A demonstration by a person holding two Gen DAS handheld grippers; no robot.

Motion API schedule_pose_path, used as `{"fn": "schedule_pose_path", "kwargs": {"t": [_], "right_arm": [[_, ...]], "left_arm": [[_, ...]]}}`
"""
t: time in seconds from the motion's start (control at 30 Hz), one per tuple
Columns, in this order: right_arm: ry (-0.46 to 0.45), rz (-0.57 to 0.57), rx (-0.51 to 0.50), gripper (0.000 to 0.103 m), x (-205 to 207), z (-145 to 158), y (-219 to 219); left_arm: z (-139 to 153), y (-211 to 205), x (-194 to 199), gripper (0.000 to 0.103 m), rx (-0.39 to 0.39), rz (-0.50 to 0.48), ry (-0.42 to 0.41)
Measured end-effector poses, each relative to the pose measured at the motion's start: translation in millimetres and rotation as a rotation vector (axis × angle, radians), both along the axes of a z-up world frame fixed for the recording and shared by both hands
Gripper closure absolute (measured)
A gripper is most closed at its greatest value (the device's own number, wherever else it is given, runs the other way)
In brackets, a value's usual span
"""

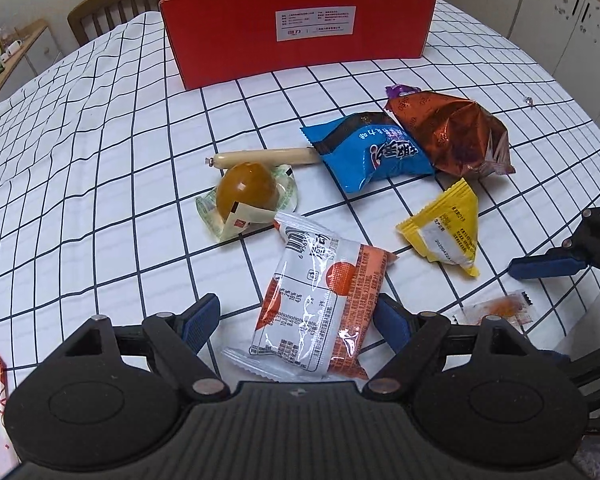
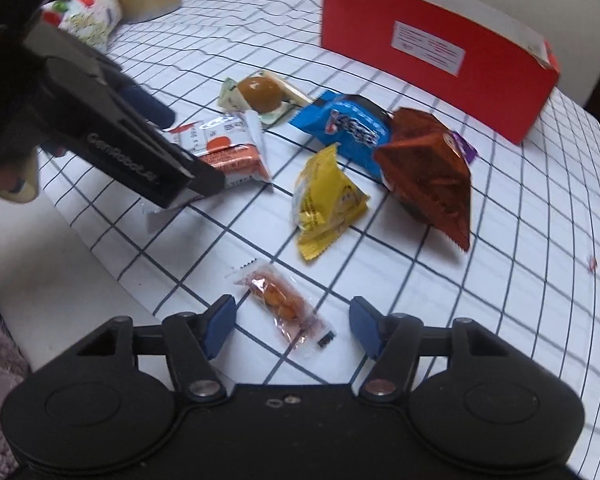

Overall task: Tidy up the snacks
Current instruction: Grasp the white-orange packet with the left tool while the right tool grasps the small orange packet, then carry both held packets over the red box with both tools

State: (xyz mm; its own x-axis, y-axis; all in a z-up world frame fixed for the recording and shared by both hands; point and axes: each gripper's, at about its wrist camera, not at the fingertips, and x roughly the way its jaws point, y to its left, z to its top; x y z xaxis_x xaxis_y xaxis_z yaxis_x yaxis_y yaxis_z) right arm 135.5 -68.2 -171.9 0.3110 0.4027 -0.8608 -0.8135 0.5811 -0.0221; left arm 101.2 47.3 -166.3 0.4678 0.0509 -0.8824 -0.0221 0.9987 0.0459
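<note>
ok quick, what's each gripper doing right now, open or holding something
Left gripper: open, fingers either side of the white and orange snack packet, not closed on it.
Right gripper: open, straddling the small clear packet, holding nothing.

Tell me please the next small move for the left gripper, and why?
Probably close the left gripper on the white-orange packet: its open blue fingers already straddle the packet, which lies flat on the tablecloth, with the red box standing open beyond.

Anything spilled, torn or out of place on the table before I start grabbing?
Nothing spilled or visibly torn. The snacks lie loose on the tablecloth, all outside the red box. The blue packet partly overlaps the sausage stick and touches the brown bag.
</note>
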Motion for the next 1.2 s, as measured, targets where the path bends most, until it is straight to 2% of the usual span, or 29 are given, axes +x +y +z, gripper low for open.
{"fn": "schedule_pose_path", "kwargs": {"t": [0.2,0.4,0.57,0.6,0.63,0.73,1.2], "right_arm": [[-0.005,0.054,0.01,0.059,2.2,1.0,6.0],[-0.012,0.059,0.01,0.072,2.8,1.8,7.0],[-0.021,0.056,0.006,0.081,-0.5,2.4,8.0],[-0.021,0.048,0.007,0.083,-0.3,2.5,8.1],[-0.019,0.038,0.01,0.084,-0.1,2.4,7.8],[-0.013,0.005,0.017,0.086,0.8,2.7,5.7],[0.041,-0.175,0.07,0.087,4.9,9.5,-15.4]], "left_arm": [[-2.6,-0.9,3.9,0.02,0.003,-0.009,-0.002],[-3.4,-4.5,4.4,0.02,0.032,-0.03,-0.01],[-1.9,-7.6,4.2,0.031,0.049,-0.038,-0.02],[-1.4,-8.5,3.7,0.037,0.052,-0.041,-0.022],[-0.9,-9.5,3.3,0.045,0.048,-0.044,-0.02],[-0.2,-10.7,1.6,0.05,0.046,-0.037,-0.018],[12.2,8.0,-13.1,0.052,-0.062,0.094,-0.01]]}}
